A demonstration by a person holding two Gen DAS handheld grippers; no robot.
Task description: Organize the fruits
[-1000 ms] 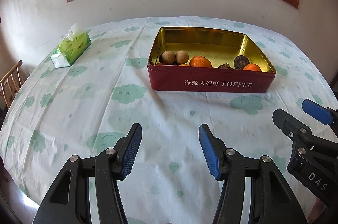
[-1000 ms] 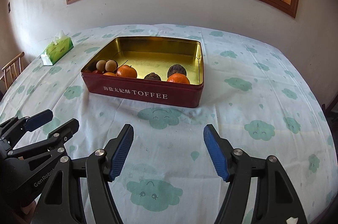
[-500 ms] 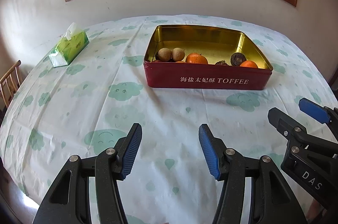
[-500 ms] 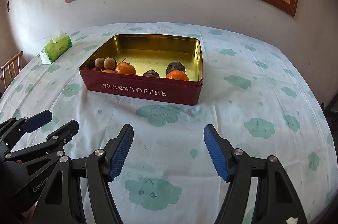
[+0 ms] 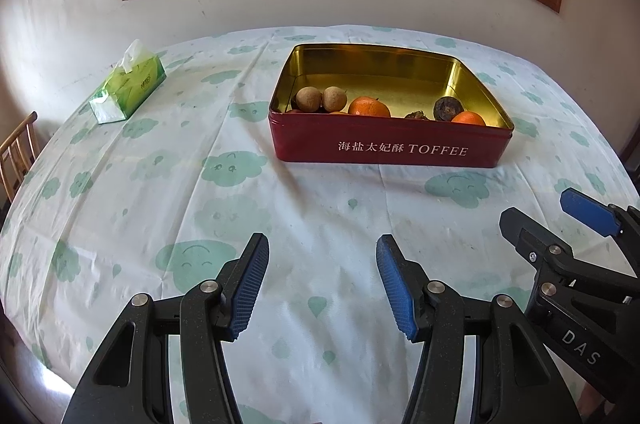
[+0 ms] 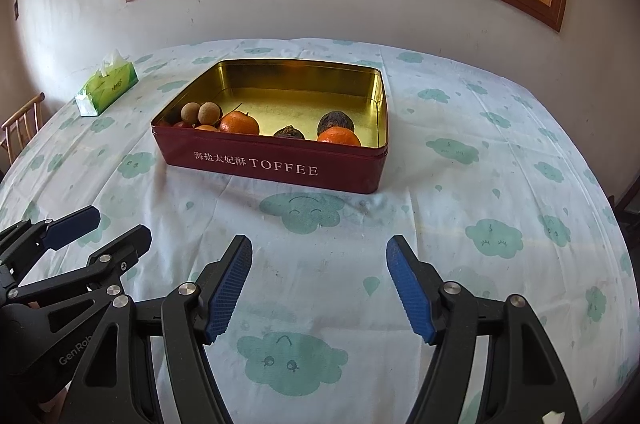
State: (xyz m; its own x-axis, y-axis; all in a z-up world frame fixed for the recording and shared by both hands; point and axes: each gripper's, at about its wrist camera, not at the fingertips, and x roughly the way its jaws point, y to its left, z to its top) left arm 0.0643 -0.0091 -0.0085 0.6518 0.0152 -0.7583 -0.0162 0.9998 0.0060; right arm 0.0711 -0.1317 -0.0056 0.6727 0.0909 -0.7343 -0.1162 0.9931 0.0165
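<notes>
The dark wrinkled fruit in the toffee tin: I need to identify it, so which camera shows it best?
The right wrist view. There the dark wrinkled fruit sits clear above the tin's front wall, only its bottom hidden by an orange. In the left wrist view it looks smaller, with the orange partly covering it.

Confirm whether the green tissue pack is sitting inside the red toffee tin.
No: the green tissue pack lies on the tablecloth, well apart from the red toffee tin.

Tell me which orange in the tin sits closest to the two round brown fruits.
The left orange, beside the brown pair; the other orange sits near the tin's right wall.
</notes>
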